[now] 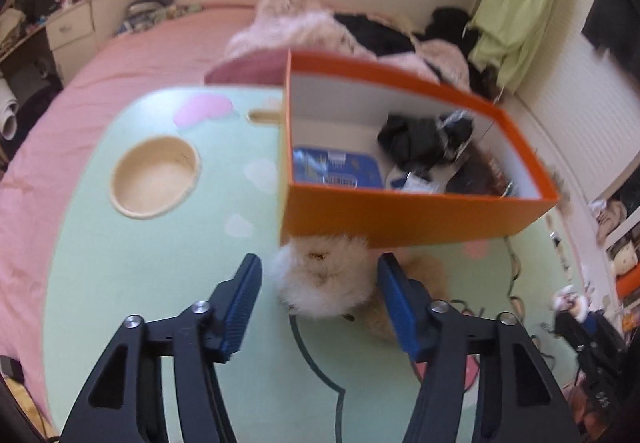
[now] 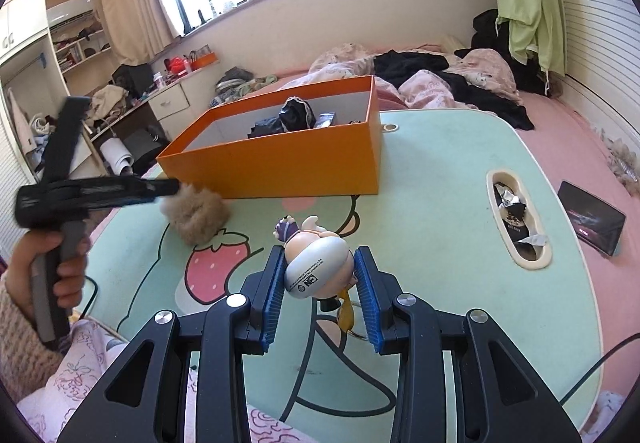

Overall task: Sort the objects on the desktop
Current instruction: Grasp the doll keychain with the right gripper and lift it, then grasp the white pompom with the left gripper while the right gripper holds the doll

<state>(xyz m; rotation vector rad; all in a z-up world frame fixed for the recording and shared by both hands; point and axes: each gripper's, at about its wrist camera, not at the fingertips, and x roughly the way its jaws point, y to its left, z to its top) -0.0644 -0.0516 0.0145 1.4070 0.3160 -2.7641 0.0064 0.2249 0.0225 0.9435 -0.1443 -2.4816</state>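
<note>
A fluffy cream-and-tan pompom [image 1: 320, 283] lies on the mint-green table [image 1: 140, 283] against the front wall of the orange box [image 1: 400, 219]. My left gripper [image 1: 318, 263] straddles it: the right pad touches the fur and a sliver of table shows at the left pad. In the right wrist view the pompom [image 2: 196, 219] sits at the tip of the left gripper [image 2: 160, 189]. My right gripper [image 2: 319, 251] is shut on a small round cartoon figurine [image 2: 316, 267] with a keyring, held above the table [image 2: 440, 243]. The orange box [image 2: 280, 171] holds dark items.
The table stands on a pink bed [image 1: 120, 59] with heaped clothes behind it. It has a round cup recess [image 1: 156, 175] and a slot [image 2: 516, 219] with wrappers in it. A dark phone [image 2: 592, 217] lies on the bed at the right. A person's hand [image 2: 60, 263] grips the left tool's handle.
</note>
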